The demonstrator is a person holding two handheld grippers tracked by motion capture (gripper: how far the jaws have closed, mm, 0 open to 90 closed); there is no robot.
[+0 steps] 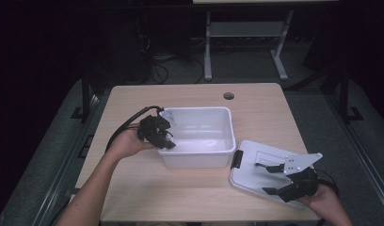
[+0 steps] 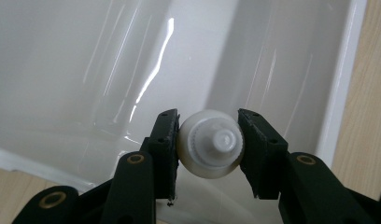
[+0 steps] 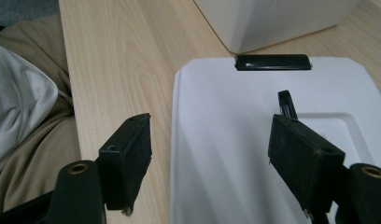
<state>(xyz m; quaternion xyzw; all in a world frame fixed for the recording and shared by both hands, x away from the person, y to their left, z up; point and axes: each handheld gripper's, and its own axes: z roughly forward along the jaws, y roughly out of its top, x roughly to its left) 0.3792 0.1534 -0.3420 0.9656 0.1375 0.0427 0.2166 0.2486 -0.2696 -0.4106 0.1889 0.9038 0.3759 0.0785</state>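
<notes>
Now we see a smooth, round white plastic bottle with a ribbed cap, pinched between our left gripper jaws over the glossy white bin mid-table, wrist bent inward. Our right gripper hovers, jaws wide and holding nothing, above the flat white lid at the table's near right corner.

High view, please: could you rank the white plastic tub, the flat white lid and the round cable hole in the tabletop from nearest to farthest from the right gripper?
1. Flat white lid, directly beneath the right gripper.
2. White plastic tub, to its left.
3. Round cable hole, at the table's far edge.
</notes>
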